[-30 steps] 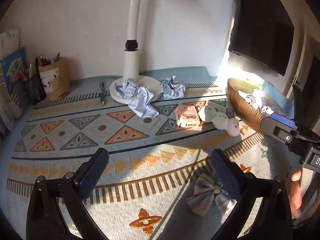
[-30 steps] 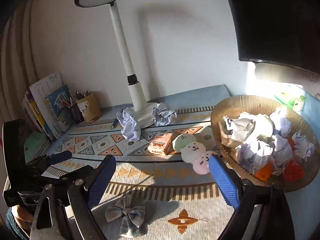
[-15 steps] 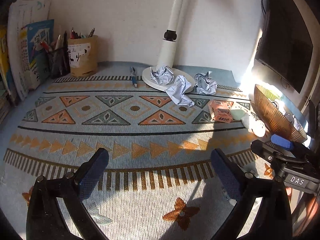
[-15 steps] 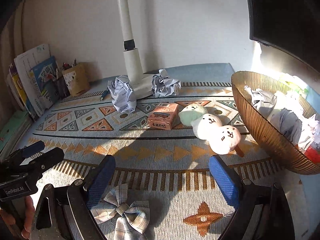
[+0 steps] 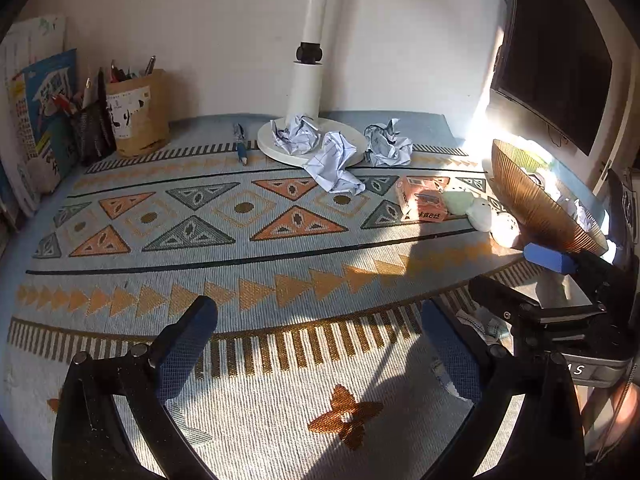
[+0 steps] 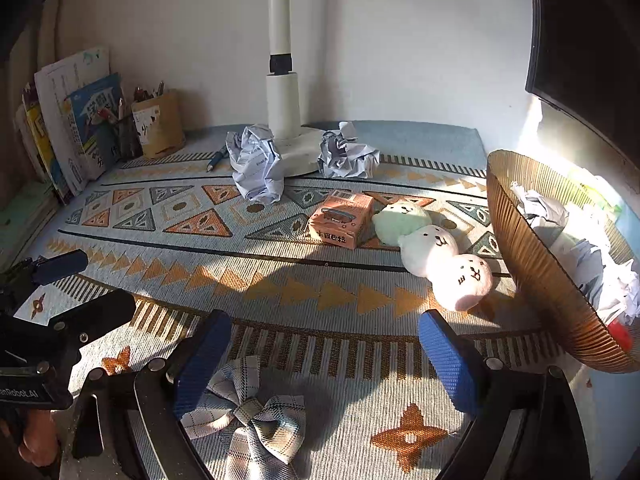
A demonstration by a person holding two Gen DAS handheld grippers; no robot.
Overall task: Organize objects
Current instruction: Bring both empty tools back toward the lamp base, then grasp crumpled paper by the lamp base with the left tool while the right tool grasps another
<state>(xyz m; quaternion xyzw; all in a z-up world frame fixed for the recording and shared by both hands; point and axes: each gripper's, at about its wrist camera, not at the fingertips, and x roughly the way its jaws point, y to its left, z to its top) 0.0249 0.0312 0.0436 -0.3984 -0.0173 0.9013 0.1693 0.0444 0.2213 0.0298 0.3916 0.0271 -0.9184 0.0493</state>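
Both the right gripper point(image 6: 322, 354) and left gripper point(image 5: 320, 346) stand spread wide (nothing held), the right above a plaid bow point(image 6: 256, 416).

This looks like a study desk in a home, probably a child's. A patterned woven mat point(image 6: 280, 280) covers the top, with a white desk lamp point(image 6: 284, 120) at the far wall, a paper pen holder point(image 6: 158, 126) and upright workbooks point(image 6: 80, 120) at far left. A dark screen point(image 5: 552, 72), perhaps a monitor, hangs at right above plush toys point(image 6: 432, 252).
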